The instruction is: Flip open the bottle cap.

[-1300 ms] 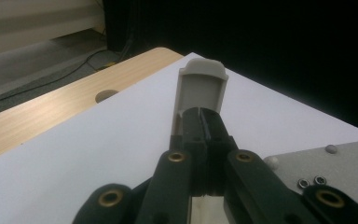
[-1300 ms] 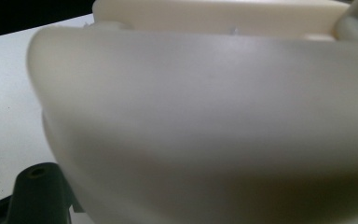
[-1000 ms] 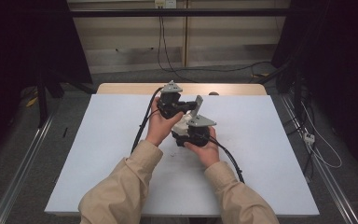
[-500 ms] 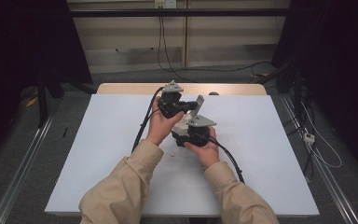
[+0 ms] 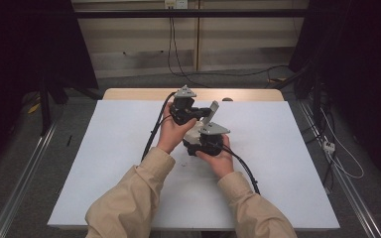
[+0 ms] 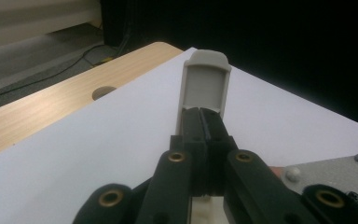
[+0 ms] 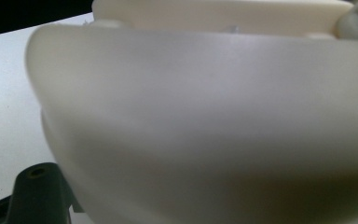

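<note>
- Nearest the person, the right gripper (image 5: 204, 144) sits low over the white table sheet (image 5: 104, 163), cupped in the right hand (image 5: 218, 157). Its own view is taken up at very close range by a cream-white, rounded plastic body (image 7: 205, 121); this seems to be held at its jaws, but whether they are clamped on it I cannot tell.
- Just beyond, the left gripper (image 5: 206, 110) is held in the left hand (image 5: 171, 131), pointing across toward the right one. Its black jaws are pressed together on the lower edge of a pale grey, flat plastic flap with a rounded top (image 6: 204, 88), which stands upright above them.
- In the high view that flap (image 5: 212, 112) rises at a tilt from the cream piece, so both belong to one small object lifted between the two grippers, above the middle of the sheet.
- Judged from this: grasping is done and the flap looks raised, perhaps partly. Left to do is likely finishing the swing and setting the object down.
- Farthest off, the bare wooden table edge (image 6: 51, 107) with a round hole (image 6: 103, 92).
</note>
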Demonstrator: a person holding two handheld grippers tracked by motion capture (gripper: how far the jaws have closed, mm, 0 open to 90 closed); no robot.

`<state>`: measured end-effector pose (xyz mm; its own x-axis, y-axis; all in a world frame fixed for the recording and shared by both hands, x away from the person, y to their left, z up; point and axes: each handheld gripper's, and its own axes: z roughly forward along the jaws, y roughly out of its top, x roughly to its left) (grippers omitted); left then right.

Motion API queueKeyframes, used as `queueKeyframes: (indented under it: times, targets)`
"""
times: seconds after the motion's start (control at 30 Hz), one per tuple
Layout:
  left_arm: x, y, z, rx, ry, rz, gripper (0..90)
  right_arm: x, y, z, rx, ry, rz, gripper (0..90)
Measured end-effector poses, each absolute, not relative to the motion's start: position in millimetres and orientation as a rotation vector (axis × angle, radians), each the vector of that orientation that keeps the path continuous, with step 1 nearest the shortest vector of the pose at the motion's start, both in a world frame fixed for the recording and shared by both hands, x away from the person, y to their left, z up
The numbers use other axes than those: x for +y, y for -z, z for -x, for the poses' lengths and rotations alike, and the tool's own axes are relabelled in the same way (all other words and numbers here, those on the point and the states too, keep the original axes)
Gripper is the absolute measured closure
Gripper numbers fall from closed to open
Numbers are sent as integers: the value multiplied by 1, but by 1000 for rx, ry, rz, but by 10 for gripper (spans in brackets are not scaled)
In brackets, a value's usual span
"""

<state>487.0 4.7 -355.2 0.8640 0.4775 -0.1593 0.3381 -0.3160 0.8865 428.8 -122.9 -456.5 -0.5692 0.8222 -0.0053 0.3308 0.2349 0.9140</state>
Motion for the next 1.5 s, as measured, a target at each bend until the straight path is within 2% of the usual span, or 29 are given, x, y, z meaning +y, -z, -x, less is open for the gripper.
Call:
queueKeyframes:
  times: [1.5]
  targets:
    - [-4, 358, -500, 594, -141, -1970, 900, -124, 456, -429, 2025, -1308, -1050, 186]
